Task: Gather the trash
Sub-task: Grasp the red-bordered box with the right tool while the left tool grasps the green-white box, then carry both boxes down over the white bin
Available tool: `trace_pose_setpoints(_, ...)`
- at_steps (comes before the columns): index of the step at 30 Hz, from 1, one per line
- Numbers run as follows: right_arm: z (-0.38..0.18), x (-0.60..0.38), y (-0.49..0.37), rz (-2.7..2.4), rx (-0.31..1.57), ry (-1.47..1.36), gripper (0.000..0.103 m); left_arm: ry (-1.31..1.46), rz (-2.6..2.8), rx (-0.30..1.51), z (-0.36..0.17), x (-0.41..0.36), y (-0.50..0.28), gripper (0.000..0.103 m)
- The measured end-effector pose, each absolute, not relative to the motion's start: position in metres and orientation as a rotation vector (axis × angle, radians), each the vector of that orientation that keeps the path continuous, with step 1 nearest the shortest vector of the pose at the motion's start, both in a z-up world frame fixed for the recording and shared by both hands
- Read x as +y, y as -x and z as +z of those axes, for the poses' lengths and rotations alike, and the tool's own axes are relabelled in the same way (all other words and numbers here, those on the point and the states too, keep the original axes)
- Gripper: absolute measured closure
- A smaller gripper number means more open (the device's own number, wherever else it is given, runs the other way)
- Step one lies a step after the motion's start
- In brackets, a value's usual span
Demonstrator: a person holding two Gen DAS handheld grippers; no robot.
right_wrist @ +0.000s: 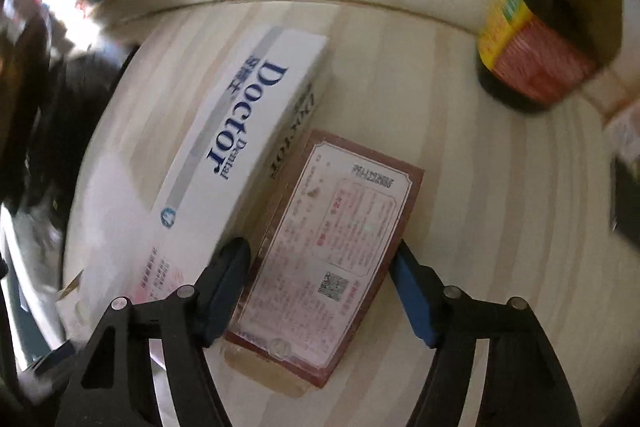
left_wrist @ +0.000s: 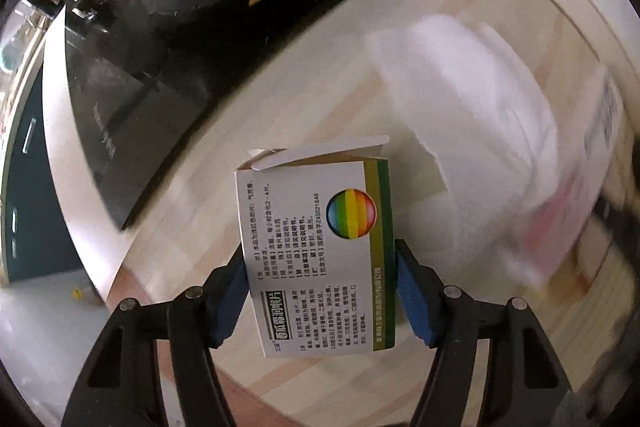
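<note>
Your left gripper (left_wrist: 320, 291) was clamped on a white cardboard medicine box with a rainbow circle (left_wrist: 318, 251), its end flap open, held above the pale wooden tabletop (left_wrist: 280, 107). Behind it, a white crumpled mass (left_wrist: 472, 131) was too blurred to identify. Your right gripper (right_wrist: 320, 291) stood wide, its blue pads straddling a flat reddish-brown packet with a white printed label (right_wrist: 340, 251) lying on the wood; contact was unclear. A white "Dental Doctor" carton (right_wrist: 248, 131) lay just beside the packet, its near end cut off behind the left finger.

three boxes (left_wrist: 318, 251) (right_wrist: 244, 135) (right_wrist: 332, 251), one bottle (right_wrist: 532, 63)
</note>
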State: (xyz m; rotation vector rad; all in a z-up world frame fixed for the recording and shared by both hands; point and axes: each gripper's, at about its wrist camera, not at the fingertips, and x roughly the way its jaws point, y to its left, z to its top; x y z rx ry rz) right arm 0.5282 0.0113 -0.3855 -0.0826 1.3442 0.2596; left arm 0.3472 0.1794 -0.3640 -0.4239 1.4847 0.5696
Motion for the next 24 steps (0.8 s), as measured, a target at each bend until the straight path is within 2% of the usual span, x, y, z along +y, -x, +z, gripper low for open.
trace_pose_setpoints(9,-0.388,-0.030,-0.474,0.385,1.390,0.300,0.033,0.487,0.447,1.499,-0.369,0.141,-0.296,0.035)
trace_pose_setpoints(15,-0.399,-0.057,-0.449,0.364,1.479,0.261,0.031,0.425,0.407,1.512,-0.372,0.110,-0.286,0.033)
trace_pose_setpoints(18,-0.402,-0.053,-0.445,0.358,1.467,0.269,0.028,0.431,0.416,1.512,-0.373,0.107,-0.288,0.033)
trace_pose_setpoints(20,-0.404,-0.053,-0.440,0.351,1.453,0.288,0.028,0.447,0.418,1.503,-0.374,0.119,-0.291,0.036)
trace_pose_setpoints(24,-0.404,-0.044,-0.428,0.365,1.400,0.305,0.039,0.451,0.425,1.463,-0.364,0.127,-0.285,0.038)
